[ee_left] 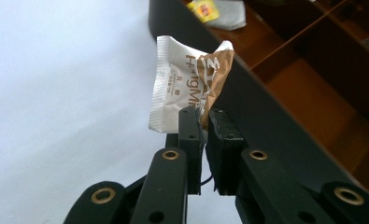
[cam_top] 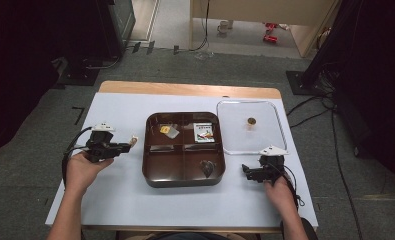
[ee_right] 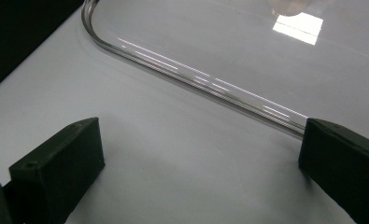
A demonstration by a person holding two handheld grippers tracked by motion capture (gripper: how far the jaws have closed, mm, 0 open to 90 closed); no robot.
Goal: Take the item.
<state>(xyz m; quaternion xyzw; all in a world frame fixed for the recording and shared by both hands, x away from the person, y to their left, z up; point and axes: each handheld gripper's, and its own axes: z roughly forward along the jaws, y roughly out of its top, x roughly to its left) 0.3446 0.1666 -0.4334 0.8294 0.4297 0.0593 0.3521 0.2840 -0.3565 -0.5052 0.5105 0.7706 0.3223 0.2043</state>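
Observation:
My left gripper (cam_top: 126,146) is shut on a small white and brown sachet (ee_left: 184,84), held just left of the dark brown compartment tray (cam_top: 150,167). The sachet (cam_top: 133,140) sticks out past the fingertips toward the tray's left wall (ee_left: 266,112). The tray holds a yellow-labelled packet (cam_top: 168,131) at back left, a printed packet (cam_top: 204,133) at back right and a dark piece (cam_top: 207,168) at front right. My right gripper (cam_top: 246,171) stands open low over the white table, its jaws wide apart, beside the clear lid's rim (ee_right: 196,79).
A clear plastic lid (cam_top: 272,145) with a small round brown knob (cam_top: 251,121) lies right of the tray. The white mat (cam_top: 115,200) covers the table, with a wooden edge (cam_top: 185,89) at the back. Cables and dark stands ring the floor.

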